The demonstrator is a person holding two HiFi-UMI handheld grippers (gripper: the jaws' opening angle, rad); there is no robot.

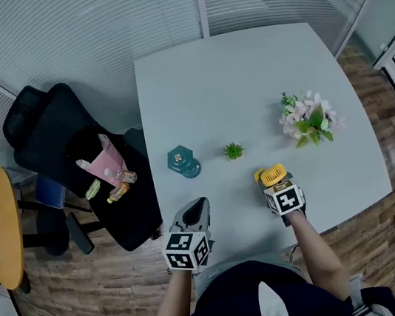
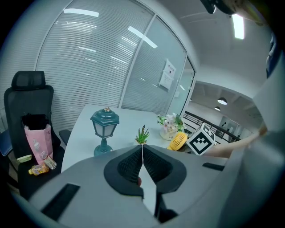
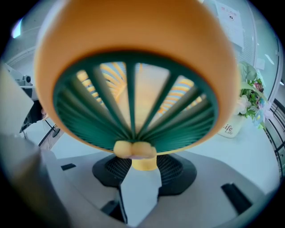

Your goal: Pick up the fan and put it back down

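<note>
1. Your right hand-held gripper (image 3: pixel 143 168) is clamped partway closed on the fan (image 3: pixel 133 67). It grips the yellow stem (image 3: pixel 143 161) just under the head. That is a narrow hold on a top-heavy thing, so a jolt or a loosened squeeze could let the head swing or slip between the pads.

2. In the head view the fan (image 1: pixel 271 175) sits in the lower middle-right of the frame, over the tabletop (image 1: pixel 245 85) and near its lower edge. Its base is hidden, and I cannot tell whether it touches the surface. Opening the jaws before the base is flat would probably tip it over.

3. That lower edge is close. A fan that topples toward you could roll off onto the floor, so set it down further up the frame if you can.

4. The fan head fills the upper part of the right gripper view, so you get no sight of the landing spot there. Judge it from the head view instead.

5. Your left hand-held gripper (image 1: pixel 195 210) has its jaws pressed together on nothing, at lower centre. It is apart from the fan and poorly placed to catch a fall.

6. The plant (image 1: pixel 234 151) and the flowers (image 1: pixel 311 118) stand well apart from the fan, so I judge a knock unlikely.
</note>
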